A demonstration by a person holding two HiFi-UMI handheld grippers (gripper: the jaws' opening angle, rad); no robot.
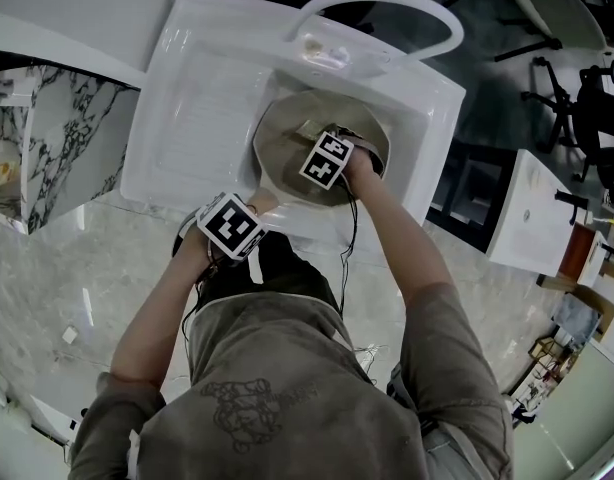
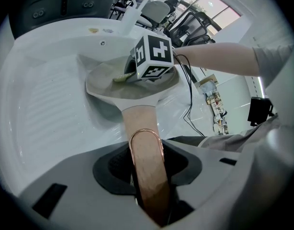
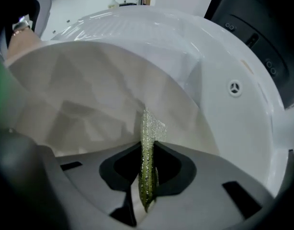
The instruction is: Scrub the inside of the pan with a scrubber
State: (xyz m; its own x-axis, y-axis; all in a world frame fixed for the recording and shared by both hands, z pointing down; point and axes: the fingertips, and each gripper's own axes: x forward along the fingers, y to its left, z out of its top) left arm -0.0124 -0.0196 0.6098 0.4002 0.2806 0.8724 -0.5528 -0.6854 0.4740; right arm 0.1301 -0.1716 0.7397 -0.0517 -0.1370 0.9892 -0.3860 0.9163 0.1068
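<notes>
A beige pan [image 1: 285,148] lies in the white sink basin [image 1: 407,108]. Its wooden handle [image 2: 143,143] with a copper hanging loop runs back between the jaws of my left gripper [image 2: 148,176], which is shut on it at the sink's near edge [image 1: 230,226]. My right gripper [image 1: 327,160] hangs over the inside of the pan, shut on a thin green scrubber [image 3: 147,162]. The scrubber's tip [image 3: 149,123] rests against the pan's pale inner wall [image 3: 89,99]. In the left gripper view the right gripper's marker cube [image 2: 152,56] sits above the pan [image 2: 108,83].
A white arched faucet [image 1: 382,3] stands behind the basin, and a ribbed draining board [image 1: 192,98] lies to its left. A marble-patterned counter [image 1: 47,128] is at far left. Office chairs [image 1: 577,88] and a white table [image 1: 527,213] stand on the right.
</notes>
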